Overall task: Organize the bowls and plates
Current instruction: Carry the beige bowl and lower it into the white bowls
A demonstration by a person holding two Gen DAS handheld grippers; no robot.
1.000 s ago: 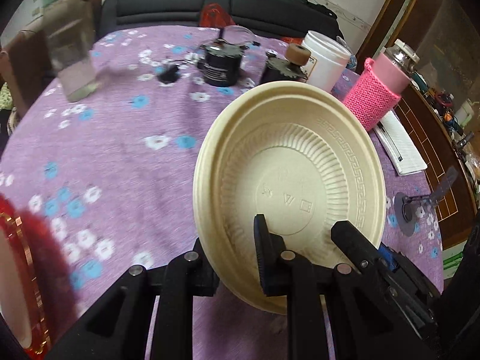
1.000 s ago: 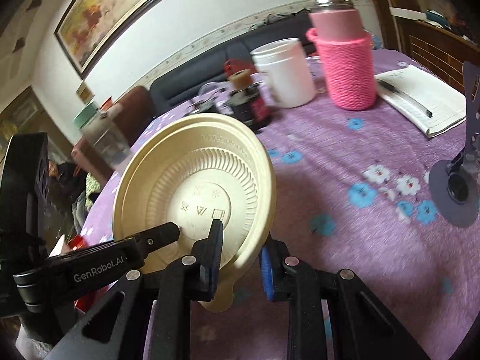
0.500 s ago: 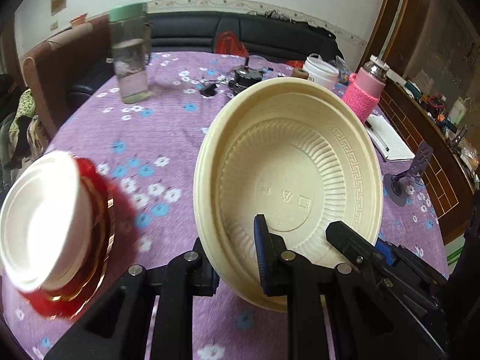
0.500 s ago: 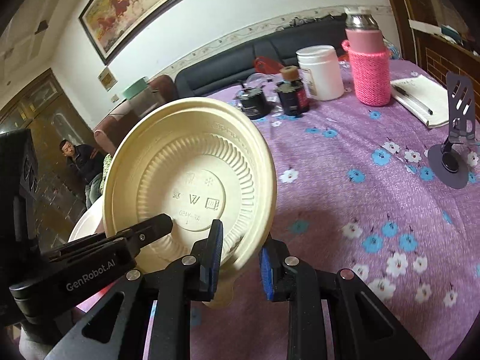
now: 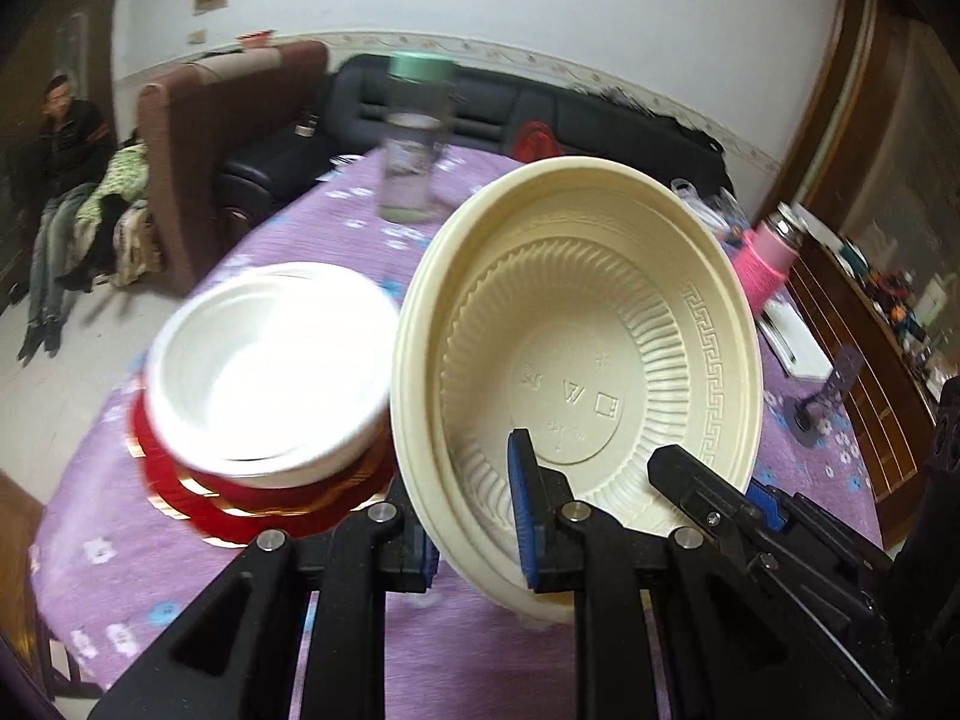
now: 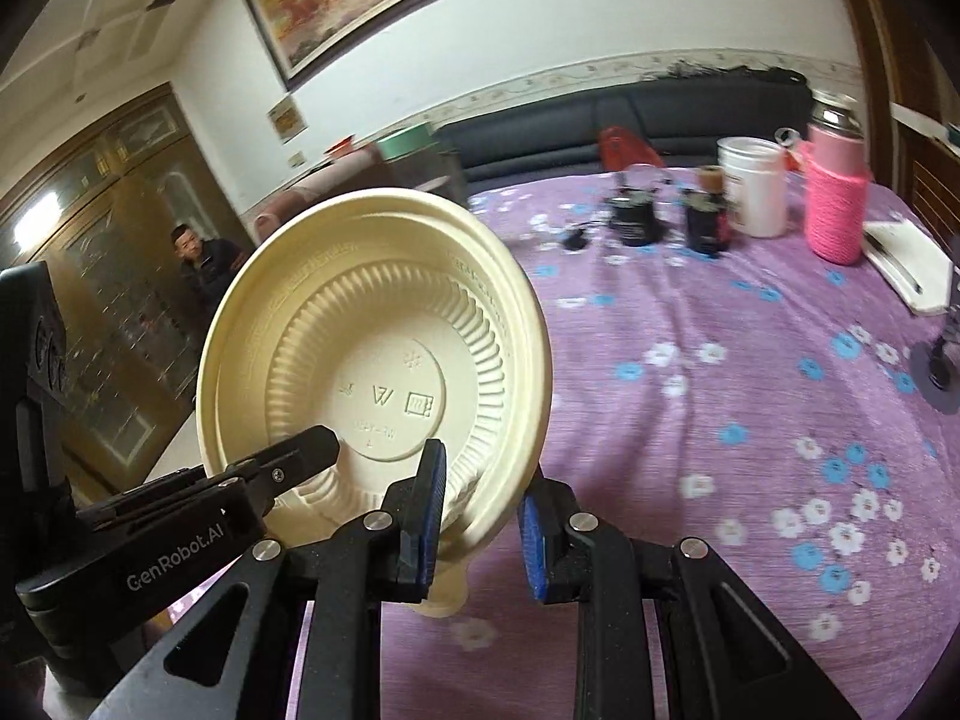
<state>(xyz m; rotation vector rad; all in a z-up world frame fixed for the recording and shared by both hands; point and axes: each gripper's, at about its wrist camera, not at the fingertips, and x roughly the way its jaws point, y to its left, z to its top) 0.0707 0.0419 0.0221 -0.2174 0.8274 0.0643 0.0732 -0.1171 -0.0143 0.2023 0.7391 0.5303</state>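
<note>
White bowl (image 5: 264,366) on red plates (image 5: 252,510) now nearer; left gripper (image 5: 468,516) and right gripper (image 6: 480,516) both clamp cream bowl (image 5: 576,372), tilted for stacking.

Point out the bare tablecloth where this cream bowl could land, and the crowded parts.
Bare cloth lies in the table's middle, between the held cream bowl and the phone stand. Crowded: the far edge, with dark jars, white tub, pink-sleeved bottle and notebook; on the left, the white bowl on red plates.
</note>
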